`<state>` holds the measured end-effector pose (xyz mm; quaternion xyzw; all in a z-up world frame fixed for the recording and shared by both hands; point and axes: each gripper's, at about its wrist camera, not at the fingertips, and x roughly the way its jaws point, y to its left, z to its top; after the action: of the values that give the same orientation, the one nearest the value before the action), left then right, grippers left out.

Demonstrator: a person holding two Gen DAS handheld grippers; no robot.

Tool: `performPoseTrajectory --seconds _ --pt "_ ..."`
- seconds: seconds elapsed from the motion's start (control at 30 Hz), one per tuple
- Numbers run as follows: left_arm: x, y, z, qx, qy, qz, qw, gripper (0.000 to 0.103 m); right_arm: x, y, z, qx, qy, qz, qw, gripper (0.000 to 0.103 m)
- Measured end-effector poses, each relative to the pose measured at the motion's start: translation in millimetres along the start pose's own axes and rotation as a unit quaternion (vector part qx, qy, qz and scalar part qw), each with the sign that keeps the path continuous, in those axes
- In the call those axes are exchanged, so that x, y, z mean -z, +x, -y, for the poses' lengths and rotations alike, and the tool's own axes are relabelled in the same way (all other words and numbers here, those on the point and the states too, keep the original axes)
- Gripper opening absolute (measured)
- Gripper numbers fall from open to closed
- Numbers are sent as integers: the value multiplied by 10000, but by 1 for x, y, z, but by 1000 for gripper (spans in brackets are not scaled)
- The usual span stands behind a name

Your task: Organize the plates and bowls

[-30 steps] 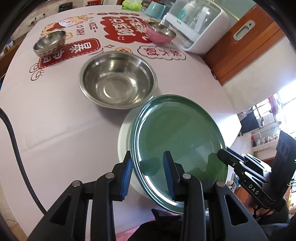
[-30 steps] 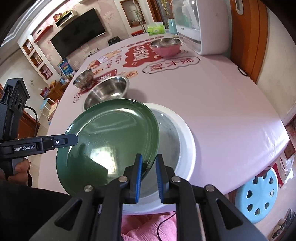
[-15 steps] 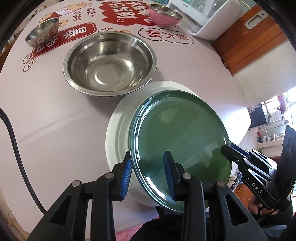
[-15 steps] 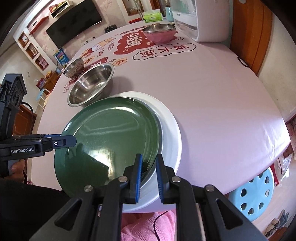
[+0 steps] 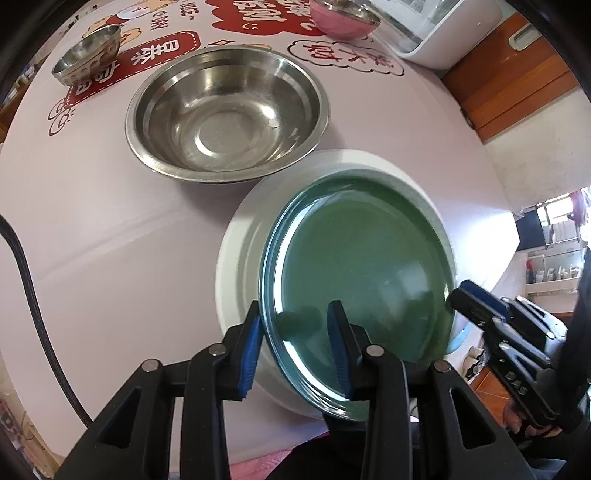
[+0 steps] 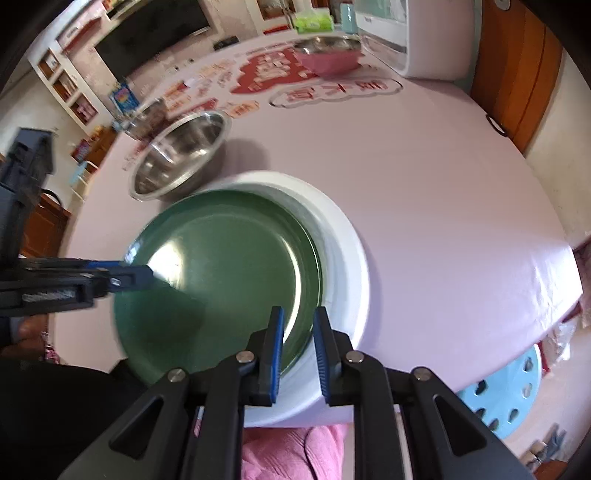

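Far left of the left wrist view there's a small steel bowl (image 5: 86, 55), then the big steel bowl (image 5: 227, 114) upper middle, and a pink bowl (image 5: 343, 20) at the top edge. Lower middle, the green plate (image 5: 364, 284) now sits down inside the white plate (image 5: 240, 266); a second ago it was tipped up above it with the white one barely showing. The left gripper (image 5: 297, 349) at the bottom straddles the green rim, jaws fairly narrow and opening, so it looks like it's letting go. In the right wrist view the right gripper (image 6: 297, 354) at bottom centre is narrow too, its pads either side of the rim, apparently loosening. So plates are basically stacked. Bowls next, I'd guess.
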<state>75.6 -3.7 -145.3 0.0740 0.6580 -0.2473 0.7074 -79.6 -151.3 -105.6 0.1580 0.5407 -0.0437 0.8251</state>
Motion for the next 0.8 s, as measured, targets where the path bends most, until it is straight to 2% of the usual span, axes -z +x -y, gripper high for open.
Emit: performPoseTrajectory --seconds 0.1,0.3,0.43,0.63,0.8 --pt "-2 -1 -4 96 20 -11 10000 34 -1 -1 -7 155 -80 57 9998 18" --pt "-2 -9 -6 97 261 54 9996 34 0 -4 -17 193 -7 162 9997 21" --pt "-2 -21 -6 151 470 219 9985 36 -2 -7 -24 209 28 293 9993 28" --pt "-1 -40 -16 221 551 431 9973 38 -6 -9 -41 187 17 452 9988 30" --pt "-1 -58 -31 62 522 718 9960 42 -10 -9 -55 144 -18 565 9983 36"
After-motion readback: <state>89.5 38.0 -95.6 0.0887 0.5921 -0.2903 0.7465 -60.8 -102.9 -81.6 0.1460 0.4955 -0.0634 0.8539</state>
